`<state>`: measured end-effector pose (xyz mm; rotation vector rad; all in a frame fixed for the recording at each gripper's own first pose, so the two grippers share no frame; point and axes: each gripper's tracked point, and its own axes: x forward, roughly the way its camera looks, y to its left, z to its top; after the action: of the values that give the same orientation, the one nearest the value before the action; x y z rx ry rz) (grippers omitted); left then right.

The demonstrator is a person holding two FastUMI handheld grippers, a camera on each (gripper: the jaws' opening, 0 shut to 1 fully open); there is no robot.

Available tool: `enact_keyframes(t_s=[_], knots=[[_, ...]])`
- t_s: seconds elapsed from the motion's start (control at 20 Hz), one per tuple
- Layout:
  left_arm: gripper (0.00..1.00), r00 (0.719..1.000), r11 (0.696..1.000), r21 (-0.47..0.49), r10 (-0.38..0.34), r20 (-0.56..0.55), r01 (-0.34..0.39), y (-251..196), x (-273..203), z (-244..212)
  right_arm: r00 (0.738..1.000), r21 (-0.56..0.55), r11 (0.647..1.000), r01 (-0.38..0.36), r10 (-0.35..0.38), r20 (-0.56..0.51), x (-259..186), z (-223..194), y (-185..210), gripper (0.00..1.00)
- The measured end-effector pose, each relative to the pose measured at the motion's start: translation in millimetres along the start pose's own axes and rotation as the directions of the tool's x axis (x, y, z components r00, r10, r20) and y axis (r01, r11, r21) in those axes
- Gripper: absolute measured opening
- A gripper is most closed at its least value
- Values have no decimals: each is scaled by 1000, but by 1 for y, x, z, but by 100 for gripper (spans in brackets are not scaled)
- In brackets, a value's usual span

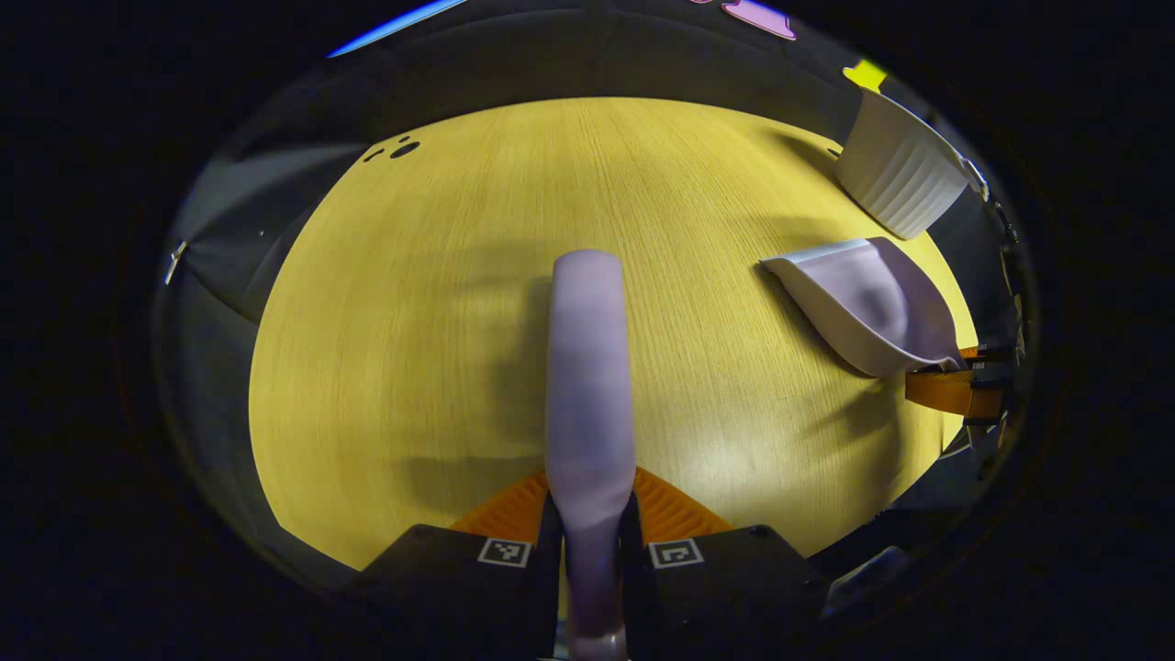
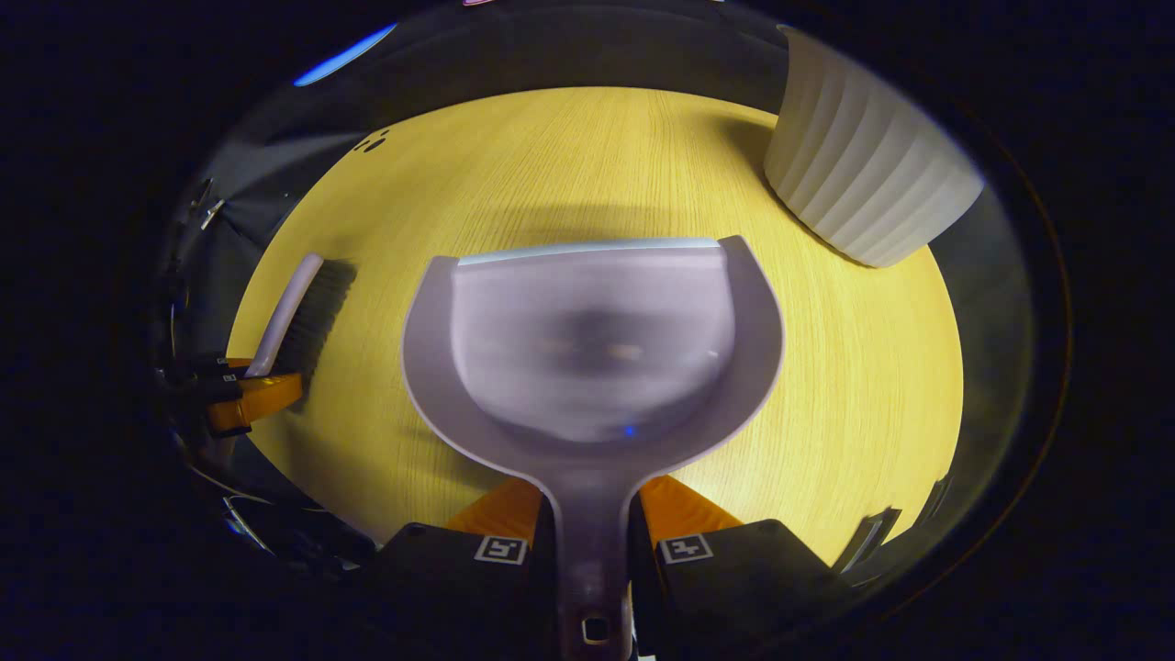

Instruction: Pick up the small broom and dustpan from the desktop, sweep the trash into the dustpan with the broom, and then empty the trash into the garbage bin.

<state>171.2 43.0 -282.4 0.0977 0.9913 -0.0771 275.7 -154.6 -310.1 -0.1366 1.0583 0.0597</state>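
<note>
Yellow wood-grain desktop (image 1: 441,349), dark booth wall behind it. White ribbed garbage bin (image 1: 898,174) at 2 o'clock in the left gripper view, on the far right edge of the desktop; in the right gripper view the same bin (image 2: 863,165) sits at 1–2 o'clock, near the dustpan's front lip but apart from it. A few small dark spots (image 1: 400,148) at 11 o'clock near the far left edge of the desktop; cannot tell if they are holes or debris.

Left gripper (image 1: 589,519): both fingers pressed together onto the handle of the small broom (image 1: 589,386), which runs straight up the frame toward 12 o'clock, back side to the camera, bristles hidden. In the right gripper view the broom (image 2: 298,308) is at 9 o'clock, dark bristles facing right, held by orange fingers just below it.

Right gripper (image 2: 592,523): fingers clamped on the dustpan (image 2: 592,340) handle from both sides, pan mouth opening toward 12 o'clock. Pan interior is blurred; a faint speck or two inside, cannot tell what. In the left gripper view the dustpan (image 1: 867,308) is at 3 o'clock, tilted, with the orange fingers at its handle end, well apart from the broom. Cannot tell if either tool touches the desktop.
</note>
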Motion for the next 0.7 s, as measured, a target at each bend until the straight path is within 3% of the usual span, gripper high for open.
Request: enact_keyframes(t_s=[0.2,0.25,0.3,0.35,0.4,0.5,0.6,0.7], knots=[[40,1000,1000,-4,-2,15,2,-3,-4,2,1000,17,1000,-18,18,7,1,6,3,41],[39,1000,1000,-8,-8,21,8,-4,-7,3,1000,23,999,-24,24,7,2,7,3,48],[44,1000,1000,-15,-6,29,6,-5,-9,4,999,31,999,-44,44,9,2,8,7,46],[53,999,1000,-24,1,43,0,-3,-13,5,998,37,998,-60,59,25,-1,11,11,51],[67,998,999,-34,3,64,0,-3,-18,9,997,39,997,-63,61,44,-4,15,12,76],[96,993,998,-57,8,115,-2,-1,-33,16,995,35,998,-52,49,85,-17,20,10,100],[98,978,998,-66,19,206,-5,1,-56,26,988,45,998,-35,28,153,-37,29,7,100],[98,943,997,-73,29,331,-5,-1,-91,41,967,59,998,-25,9,256,-63,46,4,100]])
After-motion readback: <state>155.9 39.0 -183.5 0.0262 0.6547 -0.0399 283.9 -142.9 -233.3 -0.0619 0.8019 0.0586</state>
